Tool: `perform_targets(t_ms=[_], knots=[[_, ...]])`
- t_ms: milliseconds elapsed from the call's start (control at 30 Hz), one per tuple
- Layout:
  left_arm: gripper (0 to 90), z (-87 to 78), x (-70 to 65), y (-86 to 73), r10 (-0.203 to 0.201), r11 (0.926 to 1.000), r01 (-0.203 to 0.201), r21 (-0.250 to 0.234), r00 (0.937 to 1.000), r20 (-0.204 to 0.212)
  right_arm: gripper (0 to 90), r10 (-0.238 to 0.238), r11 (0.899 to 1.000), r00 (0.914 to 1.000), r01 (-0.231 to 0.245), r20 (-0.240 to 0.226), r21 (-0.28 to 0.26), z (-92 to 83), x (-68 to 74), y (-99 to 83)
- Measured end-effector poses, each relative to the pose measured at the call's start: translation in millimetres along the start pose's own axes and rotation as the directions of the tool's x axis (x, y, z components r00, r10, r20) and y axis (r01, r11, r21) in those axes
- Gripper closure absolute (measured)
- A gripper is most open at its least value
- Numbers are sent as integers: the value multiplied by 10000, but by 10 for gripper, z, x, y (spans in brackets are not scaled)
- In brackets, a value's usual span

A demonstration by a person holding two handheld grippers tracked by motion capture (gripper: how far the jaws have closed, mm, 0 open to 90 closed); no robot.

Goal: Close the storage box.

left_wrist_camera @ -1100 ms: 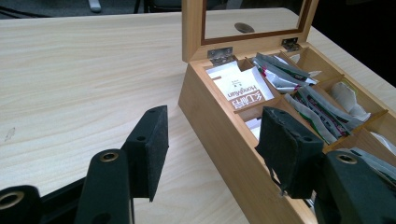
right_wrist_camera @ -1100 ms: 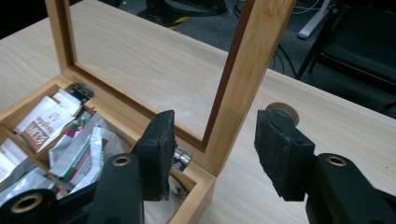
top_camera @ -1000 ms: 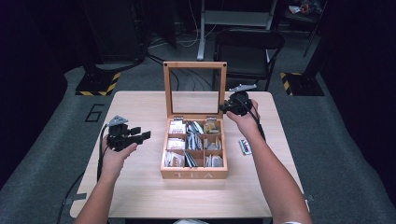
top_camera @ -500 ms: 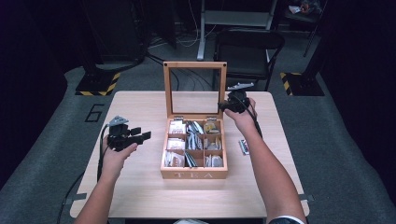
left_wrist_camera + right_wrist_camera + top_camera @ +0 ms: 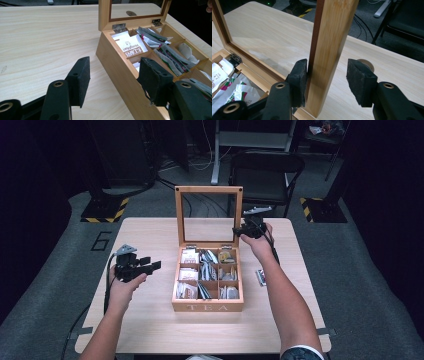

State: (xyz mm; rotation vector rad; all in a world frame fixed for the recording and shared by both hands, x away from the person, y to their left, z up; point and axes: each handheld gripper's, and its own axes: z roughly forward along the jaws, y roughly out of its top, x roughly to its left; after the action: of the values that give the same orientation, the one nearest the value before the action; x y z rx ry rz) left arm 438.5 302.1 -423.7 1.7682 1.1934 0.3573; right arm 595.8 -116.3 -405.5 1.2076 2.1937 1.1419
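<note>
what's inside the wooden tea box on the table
The tea box holds tea bag packets in its compartments: white ones by the hinges, green-and-red ones beside them. Whatever lies beneath the top packets is covered.

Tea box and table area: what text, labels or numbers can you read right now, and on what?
"TEA": on the front wall of the wooden tea box.
"6": on the grey floor left of the table.
"HongRan": on a white sachet in the box; the characters beside it are too blurred to read.
Print on the other sachets: too small.
</note>
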Motion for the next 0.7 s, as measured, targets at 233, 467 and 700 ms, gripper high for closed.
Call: perform_targets(t_ms=[233, 467, 700], knots=[[426, 0, 1, -4, -47, 10000, 47, 5, 10000, -13, 572, -79, 10000, 9996, 80, -271, 6, 32, 30, 30], [426, -2, 5, -3, -59, 10000, 59, -1, 10000, -20, 600, 31, 10000, 9991, -29, -426, 61, -2, 30, 48], [425, 27, 13, 7, -30, 10000, 30, 20, 10000, -65, 640, 48, 10000, 9983, -45, -574, 45, -54, 16, 43]])
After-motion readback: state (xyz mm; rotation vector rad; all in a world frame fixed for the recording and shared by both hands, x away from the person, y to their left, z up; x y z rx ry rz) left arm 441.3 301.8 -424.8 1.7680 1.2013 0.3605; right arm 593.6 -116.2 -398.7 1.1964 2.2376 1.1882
